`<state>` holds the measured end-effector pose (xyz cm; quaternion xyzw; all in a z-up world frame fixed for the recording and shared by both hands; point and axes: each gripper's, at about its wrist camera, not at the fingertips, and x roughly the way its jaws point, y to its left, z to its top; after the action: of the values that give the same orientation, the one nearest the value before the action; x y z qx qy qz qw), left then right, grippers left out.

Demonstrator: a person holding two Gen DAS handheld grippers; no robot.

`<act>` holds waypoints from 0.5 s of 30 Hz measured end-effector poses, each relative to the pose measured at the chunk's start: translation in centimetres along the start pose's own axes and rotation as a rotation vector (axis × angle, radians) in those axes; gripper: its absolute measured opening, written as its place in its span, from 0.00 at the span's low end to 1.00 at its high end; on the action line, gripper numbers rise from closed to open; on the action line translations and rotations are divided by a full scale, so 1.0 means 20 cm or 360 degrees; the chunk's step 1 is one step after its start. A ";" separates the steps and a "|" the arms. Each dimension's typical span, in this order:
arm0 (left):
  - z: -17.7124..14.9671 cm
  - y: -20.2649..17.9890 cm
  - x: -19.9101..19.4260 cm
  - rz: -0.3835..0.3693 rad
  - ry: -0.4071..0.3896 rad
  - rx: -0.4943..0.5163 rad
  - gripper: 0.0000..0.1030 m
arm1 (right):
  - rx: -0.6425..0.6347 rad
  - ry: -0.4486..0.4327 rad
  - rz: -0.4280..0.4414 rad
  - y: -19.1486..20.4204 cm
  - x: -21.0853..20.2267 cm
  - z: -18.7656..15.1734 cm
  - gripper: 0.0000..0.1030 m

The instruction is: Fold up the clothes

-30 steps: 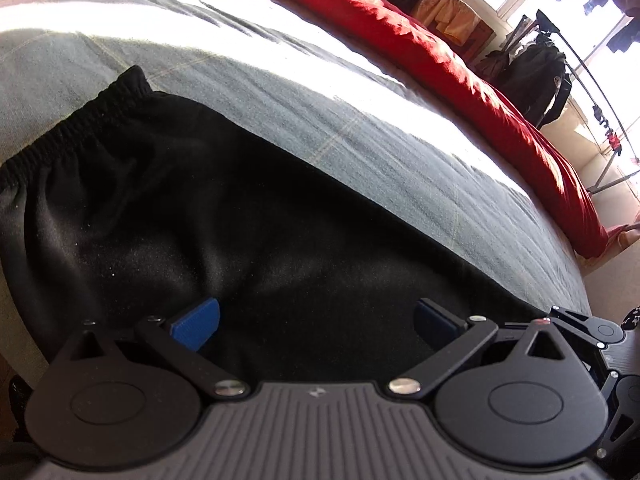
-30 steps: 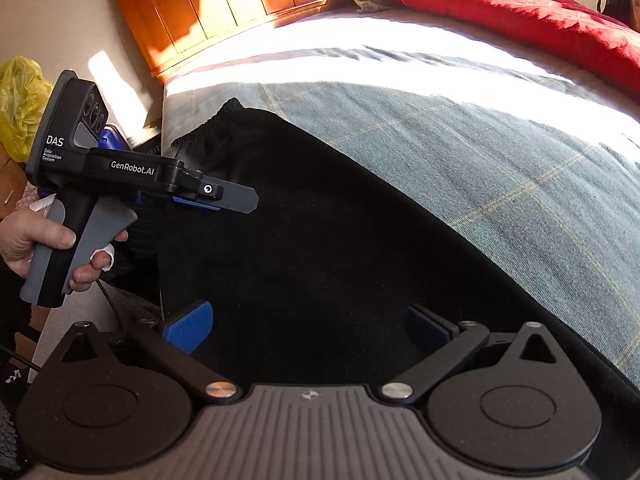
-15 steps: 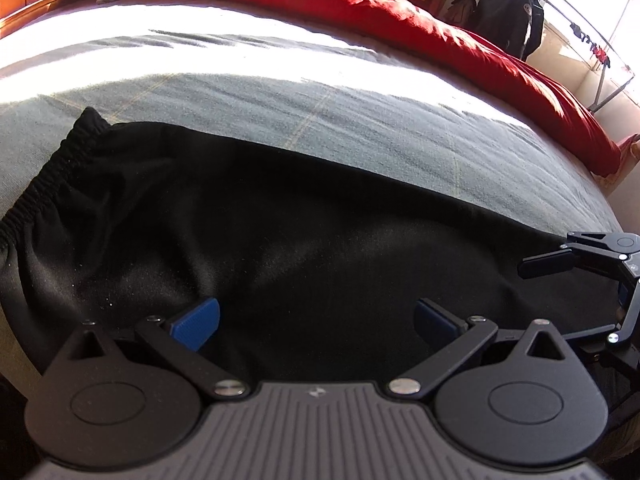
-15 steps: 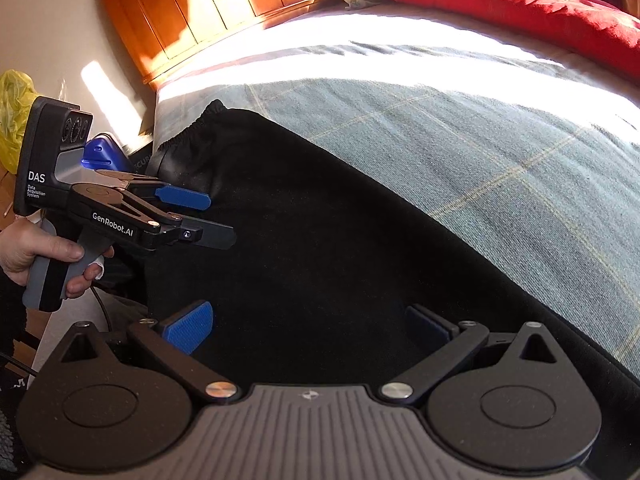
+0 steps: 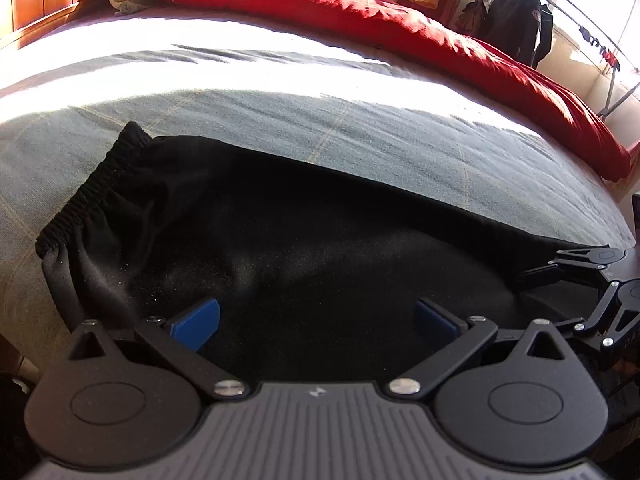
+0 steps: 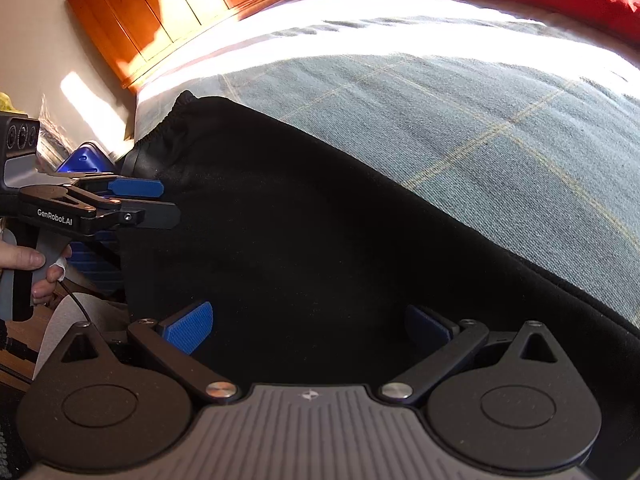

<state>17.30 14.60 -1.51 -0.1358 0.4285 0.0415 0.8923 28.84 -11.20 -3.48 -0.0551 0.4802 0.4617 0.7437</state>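
Note:
A black garment [image 5: 304,240] with an elastic waistband [image 5: 84,200] lies flat on the grey-green checked bedspread [image 5: 360,132], near the bed's front edge. My left gripper [image 5: 316,322] is open, its blue pads [image 5: 196,324] spread wide just above the garment's near edge. In the right wrist view the black garment [image 6: 304,220] fills the middle, its waistband [image 6: 168,124] at the upper left. My right gripper [image 6: 308,326] is also open over the cloth, holding nothing. The left gripper [image 6: 160,202] shows side-on at the left, by the waistband end. The right gripper [image 5: 536,276] sits at the garment's other end.
A red duvet [image 5: 400,28] lies along the far side of the bed. A wooden headboard [image 6: 180,12] stands at the waistband end. Dark clothes hang on a rack [image 5: 520,16] beyond. A person's hand [image 6: 24,260] grips the left handle; a blue object [image 6: 84,160] sits beside the bed.
The left gripper has swung level and moved in toward the waistband end of the garment; its view turned toward the headboard. Both grippers stayed open. The garment has not moved.

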 end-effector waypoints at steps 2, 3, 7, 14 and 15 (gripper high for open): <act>0.00 0.01 -0.01 -0.0019 0.0006 -0.0009 0.99 | -0.0010 -0.0007 -0.0009 0.00 0.01 0.00 1.00; -0.01 0.02 -0.01 -0.0030 0.0009 -0.0015 0.99 | -0.0038 -0.0005 -0.0027 0.02 0.01 0.00 1.00; -0.08 0.09 0.04 -0.0049 0.0085 -0.0074 0.99 | -0.0157 -0.0010 -0.0101 0.08 0.01 -0.01 1.00; -0.03 0.03 -0.09 -0.0066 -0.0002 -0.0034 0.99 | -0.0056 -0.0221 -0.0089 0.02 -0.20 -0.01 1.00; -0.02 0.01 -0.08 -0.0113 -0.0012 -0.0020 0.99 | -0.0035 -0.0230 -0.0117 0.00 -0.21 -0.01 1.00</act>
<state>15.93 14.86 -0.48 -0.1563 0.4199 0.0131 0.8939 28.27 -13.98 -0.41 -0.0473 0.4177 0.4422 0.7923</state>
